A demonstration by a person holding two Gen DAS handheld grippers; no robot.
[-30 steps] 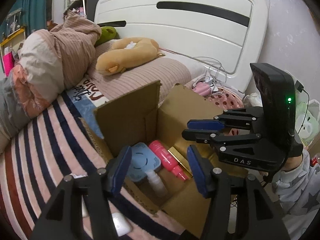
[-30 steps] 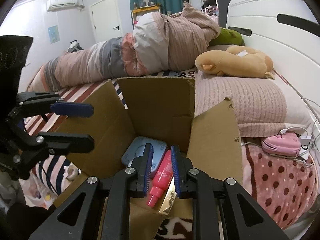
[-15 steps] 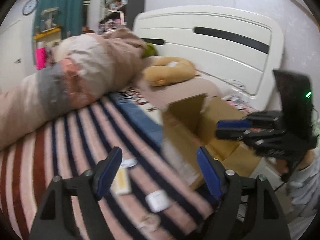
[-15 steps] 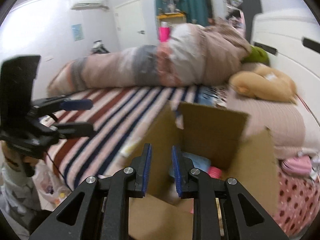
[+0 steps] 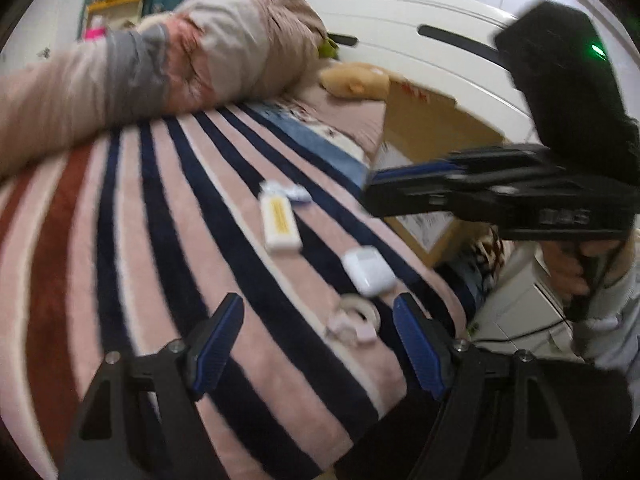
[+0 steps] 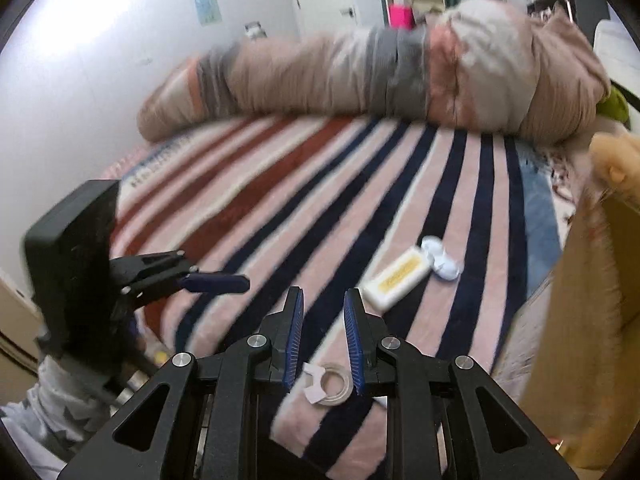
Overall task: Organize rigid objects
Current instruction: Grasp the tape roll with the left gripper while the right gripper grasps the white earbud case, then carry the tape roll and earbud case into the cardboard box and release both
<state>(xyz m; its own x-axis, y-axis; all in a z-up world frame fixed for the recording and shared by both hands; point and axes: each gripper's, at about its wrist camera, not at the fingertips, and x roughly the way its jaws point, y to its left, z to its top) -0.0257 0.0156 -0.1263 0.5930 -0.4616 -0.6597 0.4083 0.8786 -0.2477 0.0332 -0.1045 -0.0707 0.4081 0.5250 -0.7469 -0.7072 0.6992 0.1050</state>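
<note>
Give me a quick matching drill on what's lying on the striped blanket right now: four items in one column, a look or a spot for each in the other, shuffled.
Items:
1. tape roll
2. earbud case
3. flat white box
4. crumpled wrapper

Descriptions:
A. yellow strip on top
B. ring-shaped, nearest the blanket's front edge
C. bluish white, beside the flat box's far end
D. plain white, rounded corners

Pairs: 1-B, 2-D, 3-A, 4-C

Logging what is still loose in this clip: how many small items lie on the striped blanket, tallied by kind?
White earbud case: 1
White and yellow flat pack: 1
Tape roll: 1
Small crumpled white-blue wrapper: 1
Total: 4 on the striped blanket
</note>
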